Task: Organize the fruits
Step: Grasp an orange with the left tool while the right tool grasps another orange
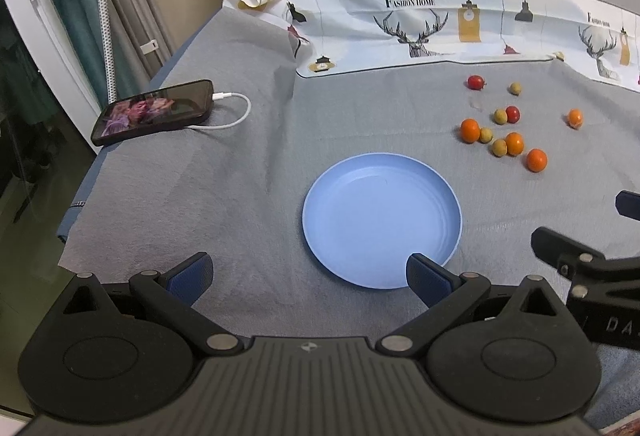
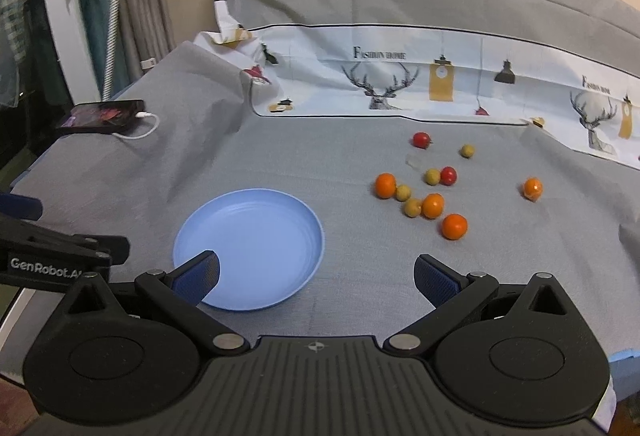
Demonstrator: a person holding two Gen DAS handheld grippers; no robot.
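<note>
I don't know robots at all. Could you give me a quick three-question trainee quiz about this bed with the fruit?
1. True or false: the blue plate already holds fruit.
2. How many red fruits lie on the grey sheet?
3. The phone is: A) plugged into a white cable, B) on the plate, C) among the fruits.

Key: 1 false, the plate is bare. 2 two. 3 A.
</note>
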